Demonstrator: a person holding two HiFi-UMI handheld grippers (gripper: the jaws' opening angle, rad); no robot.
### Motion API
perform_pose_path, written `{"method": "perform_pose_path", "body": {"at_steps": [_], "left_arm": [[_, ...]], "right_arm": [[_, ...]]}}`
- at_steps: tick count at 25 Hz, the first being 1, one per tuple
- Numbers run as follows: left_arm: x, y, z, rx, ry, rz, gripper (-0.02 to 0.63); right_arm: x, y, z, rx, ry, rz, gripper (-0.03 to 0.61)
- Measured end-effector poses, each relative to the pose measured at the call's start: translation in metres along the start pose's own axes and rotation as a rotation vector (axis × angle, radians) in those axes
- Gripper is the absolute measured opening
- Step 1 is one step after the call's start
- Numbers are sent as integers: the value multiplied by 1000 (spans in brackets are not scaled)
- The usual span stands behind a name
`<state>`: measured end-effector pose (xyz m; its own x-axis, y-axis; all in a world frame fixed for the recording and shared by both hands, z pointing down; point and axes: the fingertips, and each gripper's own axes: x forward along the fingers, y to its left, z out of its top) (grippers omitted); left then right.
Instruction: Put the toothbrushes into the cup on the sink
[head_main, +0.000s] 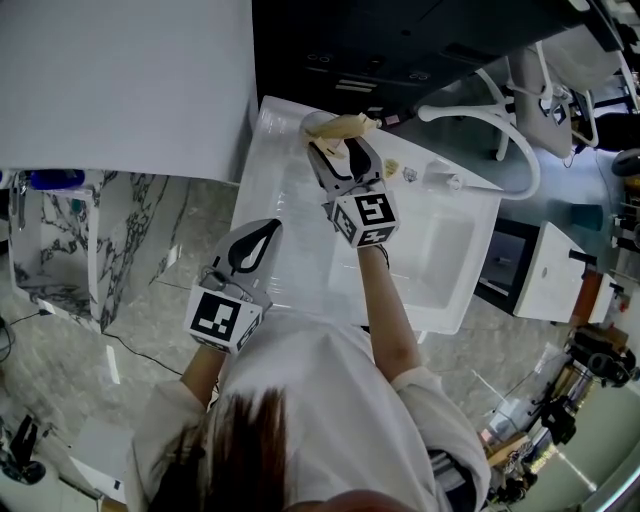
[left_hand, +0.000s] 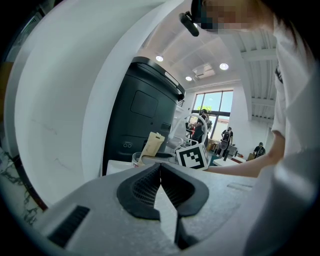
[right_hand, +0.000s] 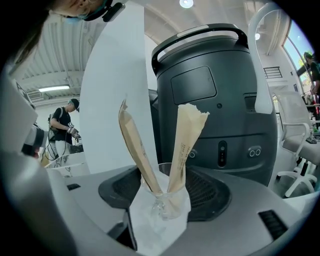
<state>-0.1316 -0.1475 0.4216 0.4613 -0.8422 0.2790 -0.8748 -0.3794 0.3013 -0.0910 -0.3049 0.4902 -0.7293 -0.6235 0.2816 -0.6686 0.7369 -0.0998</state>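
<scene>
Left claw (head_main: 270, 226) closed, right claw (head_main: 340, 150) spread wide

You see two toothbrushes (right_hand: 188, 142) in tan paper wrappers standing upright in the clear glass cup (right_hand: 165, 202), leaning apart like a V. The cup stands on the white sink (head_main: 285, 190).

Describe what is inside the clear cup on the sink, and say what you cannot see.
Two toothbrushes in tan paper wrappers stand in the cup, leaning apart, their lower ends showing through the glass. The wrappers cover the brushes themselves, so bristles and handles cannot be seen.
</scene>
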Motion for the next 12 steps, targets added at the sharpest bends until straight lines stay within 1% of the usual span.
{"method": "perform_pose_path", "body": {"at_steps": [12], "left_arm": [[-4, -1, 6, 9, -9, 7, 15]], "right_arm": [[-8, 4, 1, 5, 4, 6, 247]]}}
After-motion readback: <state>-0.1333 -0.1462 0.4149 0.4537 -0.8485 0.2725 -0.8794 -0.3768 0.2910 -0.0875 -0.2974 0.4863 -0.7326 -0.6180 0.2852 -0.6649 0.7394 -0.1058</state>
